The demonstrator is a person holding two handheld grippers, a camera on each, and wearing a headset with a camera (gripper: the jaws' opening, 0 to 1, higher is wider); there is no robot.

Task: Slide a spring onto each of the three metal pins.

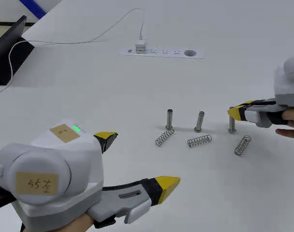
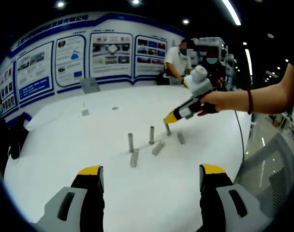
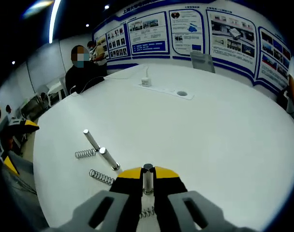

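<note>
Looking down through the head view, I saw three pins standing upright in a row right of centre on the white table (image 1: 79, 92): the left pin (image 1: 169, 118), the middle pin (image 1: 199, 121) and the right pin (image 1: 232, 127). Three springs lay flat on the table just below them in the frame, none of them on a pin. The left spring (image 1: 165, 136) lay slanted with its upper end at the foot of the left pin, though I could not tell whether they touched. The middle spring (image 1: 199, 140) lay just below the middle pin, and the right spring (image 1: 242, 145) lay to the lower right of the right pin, apart from it. The right claw (image 1: 235, 113) was at the right edge of the frame with its yellow tips at the right pin. In the right gripper view that pin stood upright between the two tips, which were closed against it on either side, so I read the claw as gripping the pin. The left claw (image 2: 152, 170) sat at the lower left of the head view, well apart from the pins, its jaws spread wide with nothing between them. A power strip (image 1: 161, 51) lay at the upper centre, its white cable (image 1: 89, 39) trailing toward the upper left.
</note>
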